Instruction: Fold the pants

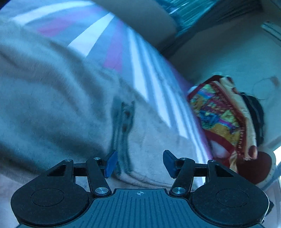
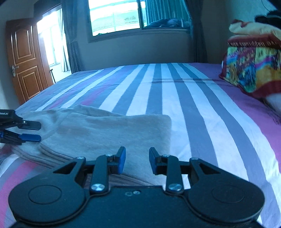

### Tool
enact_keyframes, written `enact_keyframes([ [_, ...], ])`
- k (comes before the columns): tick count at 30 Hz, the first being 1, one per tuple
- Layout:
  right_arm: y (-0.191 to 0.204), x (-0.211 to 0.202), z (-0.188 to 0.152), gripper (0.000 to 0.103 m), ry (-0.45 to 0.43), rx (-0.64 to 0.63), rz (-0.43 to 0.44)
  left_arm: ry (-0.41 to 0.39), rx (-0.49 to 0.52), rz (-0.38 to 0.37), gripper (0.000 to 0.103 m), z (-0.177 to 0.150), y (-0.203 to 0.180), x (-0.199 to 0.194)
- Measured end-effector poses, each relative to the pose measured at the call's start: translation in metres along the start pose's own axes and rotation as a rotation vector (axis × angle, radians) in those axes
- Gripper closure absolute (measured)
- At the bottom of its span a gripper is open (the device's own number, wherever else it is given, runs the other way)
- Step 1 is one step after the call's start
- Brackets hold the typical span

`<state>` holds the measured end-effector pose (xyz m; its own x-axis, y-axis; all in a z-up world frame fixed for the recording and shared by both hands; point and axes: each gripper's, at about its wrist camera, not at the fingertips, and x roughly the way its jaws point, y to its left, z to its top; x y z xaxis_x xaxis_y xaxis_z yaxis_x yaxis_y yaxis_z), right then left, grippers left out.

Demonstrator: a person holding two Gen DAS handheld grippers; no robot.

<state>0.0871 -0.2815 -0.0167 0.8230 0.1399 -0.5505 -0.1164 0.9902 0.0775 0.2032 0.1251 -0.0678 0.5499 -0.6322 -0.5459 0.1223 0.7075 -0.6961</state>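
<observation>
The beige pants (image 2: 105, 129) lie folded in layers on the striped bed (image 2: 175, 98). In the left wrist view the pants (image 1: 52, 105) fill the left and middle, with a dark drawstring (image 1: 124, 119) running toward the waistband. My left gripper (image 1: 138, 163) is open just above the waistband and holds nothing; it also shows at the left edge of the right wrist view (image 2: 37, 131), beside the pants' left end. My right gripper (image 2: 137, 160) is open and empty, low over the near edge of the pants.
A stack of colourful folded cloths (image 2: 252, 70) sits on the bed's right side, also in the left wrist view (image 1: 221, 115). A window (image 2: 116, 15) and a brown door (image 2: 24, 59) are beyond the bed. The striped sheet stretches past the pants.
</observation>
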Motion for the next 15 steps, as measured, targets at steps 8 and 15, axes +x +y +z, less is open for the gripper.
enact_keyframes([
  [8,-0.019,0.006,-0.007,0.073,0.006,0.058,0.027,-0.015,-0.040,0.016,0.045,-0.009,0.006,0.002],
  [15,-0.030,0.004,-0.009,0.073,-0.002,0.080,0.015,-0.011,-0.031,-0.024,0.045,-0.011,0.001,-0.007],
])
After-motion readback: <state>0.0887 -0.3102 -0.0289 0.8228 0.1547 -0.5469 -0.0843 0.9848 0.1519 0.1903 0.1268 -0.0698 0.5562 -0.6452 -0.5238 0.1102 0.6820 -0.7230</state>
